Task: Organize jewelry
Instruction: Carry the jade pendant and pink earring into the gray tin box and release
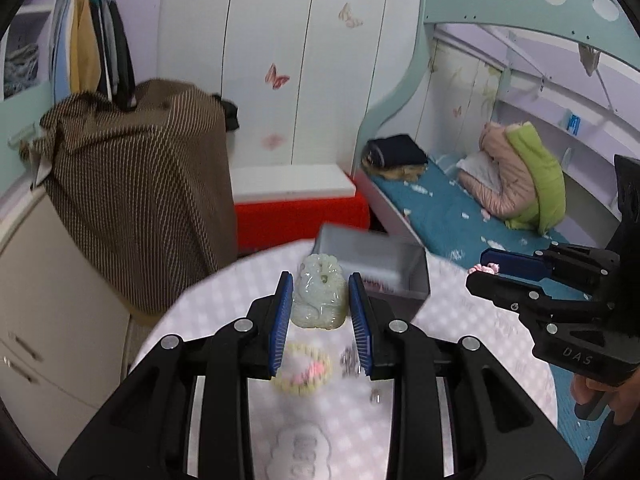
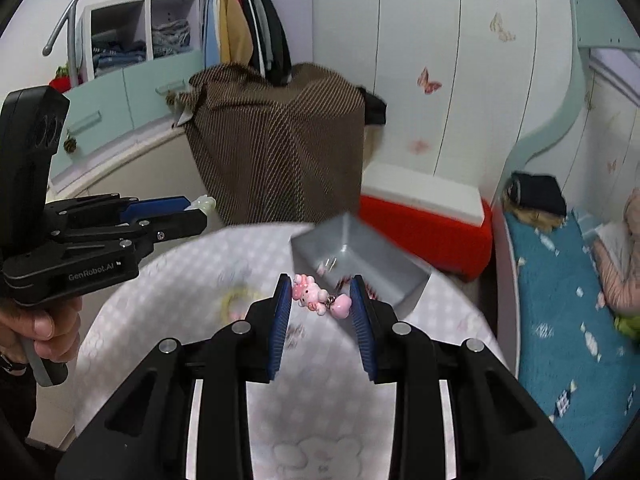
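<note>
Grey box (image 2: 360, 260) on table (image 2: 180, 300) (small trinkets inside, blurred), jade pendant (image 1: 319, 292) outside

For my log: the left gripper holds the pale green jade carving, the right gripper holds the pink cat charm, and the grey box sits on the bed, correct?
Not quite: the grey box sits on the round table, not the bed, as the right wrist view shows. The left gripper does hold the jade carving, and the right gripper the pink cat charm.
</note>
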Demonstrator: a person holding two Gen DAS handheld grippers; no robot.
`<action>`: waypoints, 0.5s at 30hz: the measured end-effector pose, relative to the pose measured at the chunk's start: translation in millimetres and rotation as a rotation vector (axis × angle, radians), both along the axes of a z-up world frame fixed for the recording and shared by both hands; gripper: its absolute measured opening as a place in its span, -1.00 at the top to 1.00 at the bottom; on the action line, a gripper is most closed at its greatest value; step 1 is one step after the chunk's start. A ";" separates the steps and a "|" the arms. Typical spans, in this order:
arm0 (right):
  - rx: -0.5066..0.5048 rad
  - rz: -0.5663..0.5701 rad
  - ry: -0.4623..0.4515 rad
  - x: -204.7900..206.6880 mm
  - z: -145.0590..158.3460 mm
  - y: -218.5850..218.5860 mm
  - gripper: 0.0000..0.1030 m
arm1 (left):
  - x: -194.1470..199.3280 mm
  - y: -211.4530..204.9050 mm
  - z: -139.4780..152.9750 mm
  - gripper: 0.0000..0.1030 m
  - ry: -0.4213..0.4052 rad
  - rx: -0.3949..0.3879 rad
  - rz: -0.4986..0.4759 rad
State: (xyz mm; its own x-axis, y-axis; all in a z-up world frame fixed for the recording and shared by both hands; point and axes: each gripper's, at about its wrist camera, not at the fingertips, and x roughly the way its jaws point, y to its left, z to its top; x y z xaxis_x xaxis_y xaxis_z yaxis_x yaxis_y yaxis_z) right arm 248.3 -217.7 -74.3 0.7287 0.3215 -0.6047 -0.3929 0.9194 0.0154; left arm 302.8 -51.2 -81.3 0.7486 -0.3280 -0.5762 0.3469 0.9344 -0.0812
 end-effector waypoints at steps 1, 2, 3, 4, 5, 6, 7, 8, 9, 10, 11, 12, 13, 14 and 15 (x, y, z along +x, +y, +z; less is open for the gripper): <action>0.000 -0.003 -0.007 3.8 3.7 -1.4 0.45 | 5.6 -2.1 5.8 0.45 -0.006 -0.005 -0.007; 0.004 -0.006 -0.013 8.7 7.8 -3.0 0.46 | 12.0 -4.4 10.9 0.45 -0.009 -0.012 -0.014; 0.012 -0.010 -0.016 16.1 12.9 -5.1 0.45 | 16.8 -6.6 13.6 0.45 -0.011 -0.016 -0.021; 0.013 -0.013 -0.020 19.8 15.5 -6.5 0.45 | 24.6 -10.6 17.4 0.45 -0.010 -0.020 -0.034; 0.012 -0.018 -0.025 25.9 19.2 -7.3 0.45 | 29.6 -12.9 19.4 0.45 -0.006 -0.025 -0.043; 0.011 -0.020 -0.024 32.0 22.3 -7.5 0.45 | 35.4 -15.8 21.0 0.45 -0.001 -0.030 -0.051; 0.012 -0.023 -0.021 35.7 23.6 -7.7 0.45 | 42.3 -20.6 23.0 0.45 0.002 -0.028 -0.061; 0.015 -0.026 -0.017 41.0 25.0 -8.3 0.45 | 48.6 -24.8 24.3 0.45 0.006 -0.028 -0.071; 0.020 -0.027 -0.012 46.5 26.0 -8.7 0.45 | 56.3 -29.7 25.3 0.45 0.011 -0.027 -0.077; 0.027 -0.029 -0.003 53.9 26.2 -9.2 0.45 | 62.5 -33.2 24.9 0.45 0.015 -0.027 -0.079; 0.029 -0.034 0.004 59.0 25.7 -9.8 0.45 | 69.8 -36.6 24.4 0.45 0.025 -0.033 -0.083; 0.030 -0.041 0.014 66.4 24.2 -10.2 0.45 | 76.1 -39.6 23.3 0.45 0.035 -0.037 -0.086; 0.034 -0.043 0.022 69.5 23.2 -10.8 0.45 | 84.2 -42.9 21.1 0.45 0.050 -0.042 -0.090; 0.045 -0.046 0.037 75.7 21.0 -11.6 0.45 | 93.0 -46.3 17.9 0.45 0.067 -0.046 -0.093; 0.054 -0.051 0.050 81.8 18.3 -12.3 0.45 | 99.8 -49.5 14.4 0.45 0.084 -0.048 -0.096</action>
